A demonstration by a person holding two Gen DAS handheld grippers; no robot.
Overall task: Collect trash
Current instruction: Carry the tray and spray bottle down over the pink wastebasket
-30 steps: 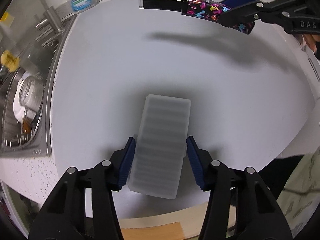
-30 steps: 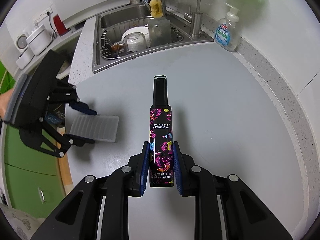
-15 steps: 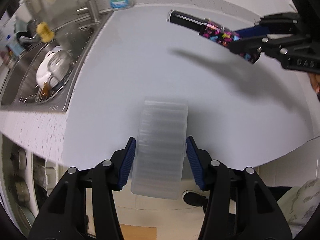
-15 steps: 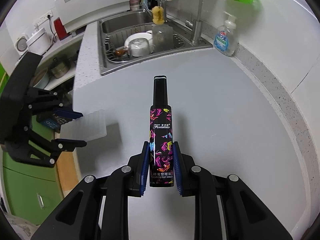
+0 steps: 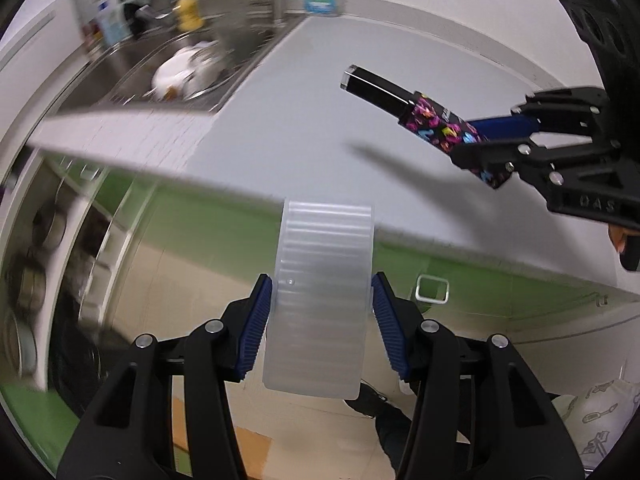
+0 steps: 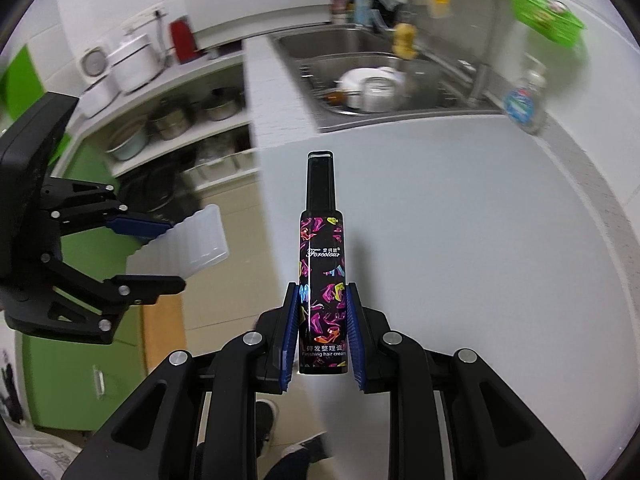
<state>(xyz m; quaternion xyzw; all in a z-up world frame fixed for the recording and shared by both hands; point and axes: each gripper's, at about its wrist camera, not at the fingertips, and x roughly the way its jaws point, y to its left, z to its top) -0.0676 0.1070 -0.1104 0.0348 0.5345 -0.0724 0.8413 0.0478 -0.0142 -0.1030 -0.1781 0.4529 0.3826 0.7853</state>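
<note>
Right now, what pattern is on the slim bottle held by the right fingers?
Black hair cream bottle printed with multicoloured high-heeled shoes; clearest in the right wrist view.

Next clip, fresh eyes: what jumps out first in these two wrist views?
The loudest thing is the black hair cream bottle with bright multicoloured shoe prints, clamped in the right gripper above the pale grey counter. Next is the frosted ribbed plastic box pinched in the left gripper, hanging past the counter edge over the floor. Behind them, a steel sink full of dishes.
</note>
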